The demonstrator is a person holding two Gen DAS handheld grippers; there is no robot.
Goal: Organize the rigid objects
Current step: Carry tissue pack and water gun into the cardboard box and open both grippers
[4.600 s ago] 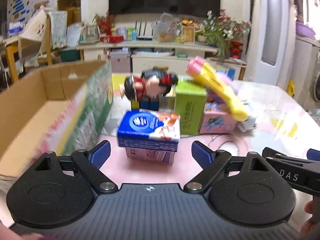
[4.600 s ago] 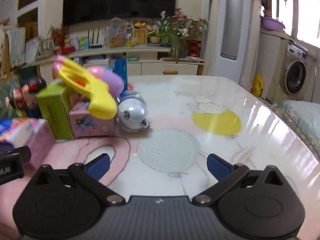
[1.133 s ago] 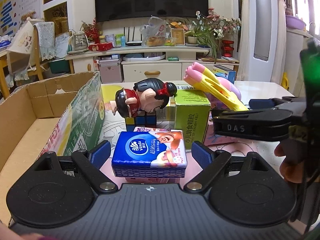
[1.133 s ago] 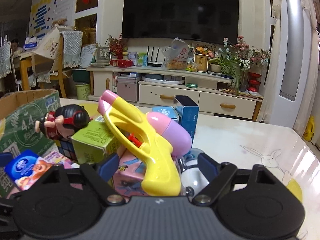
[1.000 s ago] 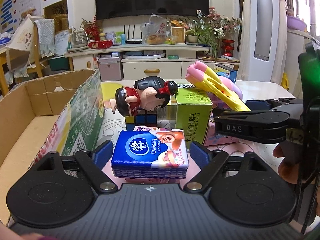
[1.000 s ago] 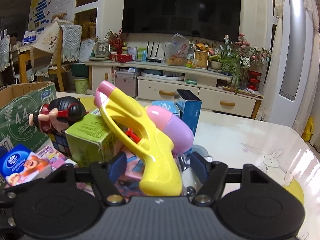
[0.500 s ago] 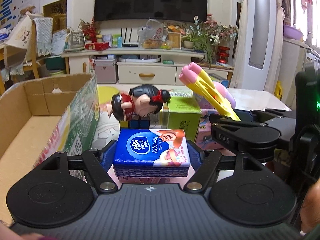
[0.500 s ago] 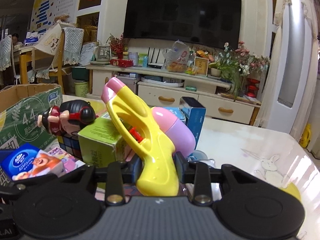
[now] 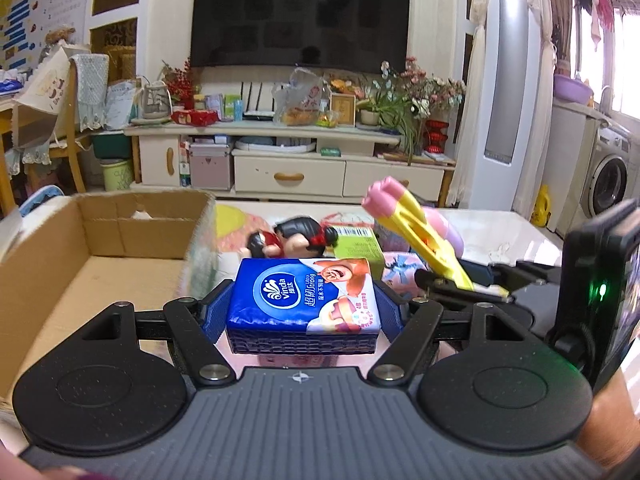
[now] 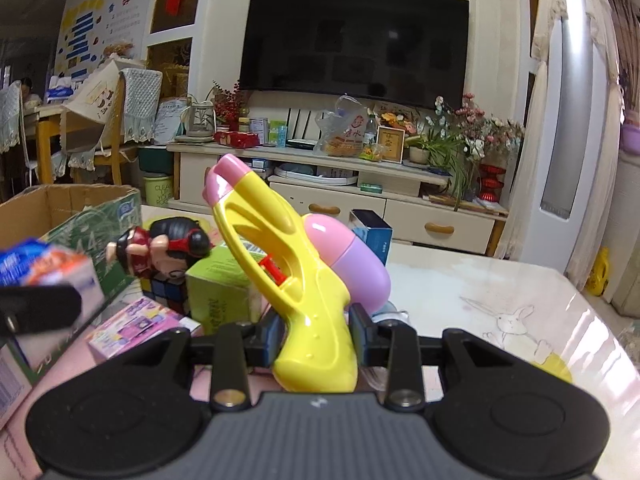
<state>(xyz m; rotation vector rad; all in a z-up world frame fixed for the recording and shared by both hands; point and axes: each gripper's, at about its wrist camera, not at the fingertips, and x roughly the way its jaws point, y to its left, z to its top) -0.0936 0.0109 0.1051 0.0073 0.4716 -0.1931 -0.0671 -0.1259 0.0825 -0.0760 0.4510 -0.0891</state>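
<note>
My left gripper (image 9: 303, 312) is shut on a blue tissue pack (image 9: 303, 298), held above the table beside an open cardboard box (image 9: 100, 264) at the left. My right gripper (image 10: 318, 332) is shut on the grip of a yellow and pink water gun (image 10: 288, 264), whose barrel slants up to the left. The water gun (image 9: 416, 232) and the right gripper's dark body show at the right of the left wrist view. The tissue pack (image 10: 44, 268) appears blurred at the left edge of the right wrist view.
On the table behind lie a doll figure (image 10: 164, 248) on a puzzle cube (image 10: 166, 290), a green carton (image 10: 220, 284), a pink box (image 10: 132, 326) and a blue box (image 10: 372, 240). The white tabletop (image 10: 500, 300) stretches to the right. A TV cabinet stands beyond.
Both grippers closed, the left on the tissue pack and the right on the water gun. Both then rose, the left lifting the pack off the pink box beneath it.
</note>
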